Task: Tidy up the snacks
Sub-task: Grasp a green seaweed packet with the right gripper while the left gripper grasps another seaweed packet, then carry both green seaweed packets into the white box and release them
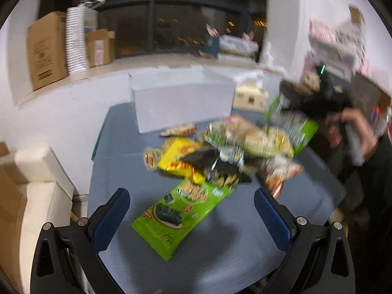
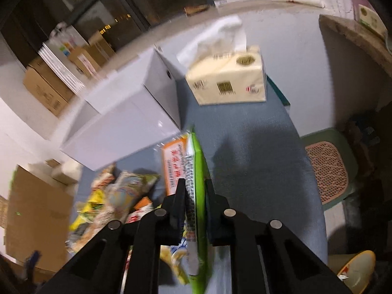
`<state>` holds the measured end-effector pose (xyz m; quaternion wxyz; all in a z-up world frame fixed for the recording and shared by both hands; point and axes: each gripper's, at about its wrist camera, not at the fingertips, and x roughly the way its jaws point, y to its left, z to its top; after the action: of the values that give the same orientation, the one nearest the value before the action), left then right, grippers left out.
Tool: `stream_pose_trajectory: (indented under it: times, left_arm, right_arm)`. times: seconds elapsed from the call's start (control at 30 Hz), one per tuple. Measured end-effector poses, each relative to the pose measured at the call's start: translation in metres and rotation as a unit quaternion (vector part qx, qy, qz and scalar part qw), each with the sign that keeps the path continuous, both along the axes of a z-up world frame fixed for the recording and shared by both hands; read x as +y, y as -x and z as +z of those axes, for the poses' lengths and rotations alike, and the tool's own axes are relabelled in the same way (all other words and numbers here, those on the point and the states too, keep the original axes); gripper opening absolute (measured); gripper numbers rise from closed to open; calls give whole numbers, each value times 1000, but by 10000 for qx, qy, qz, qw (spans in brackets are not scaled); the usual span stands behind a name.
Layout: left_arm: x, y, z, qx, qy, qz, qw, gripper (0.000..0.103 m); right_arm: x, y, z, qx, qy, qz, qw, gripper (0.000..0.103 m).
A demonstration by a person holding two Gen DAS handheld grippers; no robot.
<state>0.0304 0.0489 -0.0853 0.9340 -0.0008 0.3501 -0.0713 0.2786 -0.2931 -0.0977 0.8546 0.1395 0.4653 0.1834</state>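
A pile of snack packets (image 1: 220, 152) lies on the blue table (image 1: 147, 264), with a green packet (image 1: 181, 215) nearest my left gripper (image 1: 193, 208). The left gripper is open and empty, just above the table in front of that packet. My right gripper (image 2: 194, 188) is shut on a green snack packet (image 2: 196, 171), held edge-up above the table; it also shows in the left wrist view (image 1: 296, 129) at the right. More packets (image 2: 110, 196) lie to its left. A white box (image 1: 181, 100) stands behind the pile and shows in the right wrist view (image 2: 122, 117).
A tissue box (image 2: 227, 78) stands beside the white box. Cardboard boxes (image 1: 46, 49) and a stack of paper cups (image 1: 76, 41) sit on the window ledge. White boxes (image 1: 36, 176) stand left of the table. A green stool (image 2: 328, 169) is on the right.
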Motion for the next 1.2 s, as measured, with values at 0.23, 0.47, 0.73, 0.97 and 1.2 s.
stream_pose_trajectory:
  times: [0.23, 0.47, 0.73, 0.97, 1.2]
  left_arm:
    - [5, -43, -45, 576, -415, -1123, 9911, 103]
    - [-5, -75, -76, 1082, -985, -1946, 9699, 103]
    - [4, -84, -81, 1490, -535, -2110, 9646, 73]
    - [5, -19, -51, 1030, -178, -2391, 9653, 72]
    - [31, -6, 37, -208, 717, -1522, 9855, 72]
  right_arm:
    - [-5, 59, 42, -661, -366, 404, 9963, 14]
    - [3, 121, 69, -1111, -696, 888, 9874, 14]
    - [11, 144, 72, -1164, -849, 1168, 9827, 14]
    - [23, 154, 69, -1179, -874, 1278, 9809, 14]
    - [53, 137, 80, -1433, -750, 1254, 9788, 14]
